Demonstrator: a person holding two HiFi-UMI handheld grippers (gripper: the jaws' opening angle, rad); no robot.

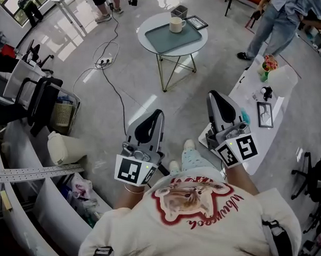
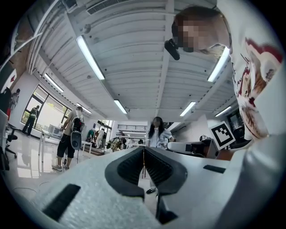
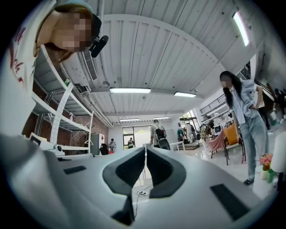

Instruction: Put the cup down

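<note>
Left gripper (image 1: pixel 151 118), right gripper (image 1: pixel 217 96) both clenched, empty. Cup (image 1: pixel 176 25) upright on tray (image 1: pixel 166 42), well apart from grippers.

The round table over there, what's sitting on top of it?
A grey-green tray with a cream cup standing on it; behind the tray, a dark box and a framed item. What the cup and box hold is not visible from here.

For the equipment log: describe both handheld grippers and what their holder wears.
The left gripper and right gripper both have pale grey bodies with black, curved tongs. At the back of each sits a white cube printed with black square markers. The person wears a white T-shirt with a red print on the chest.
</note>
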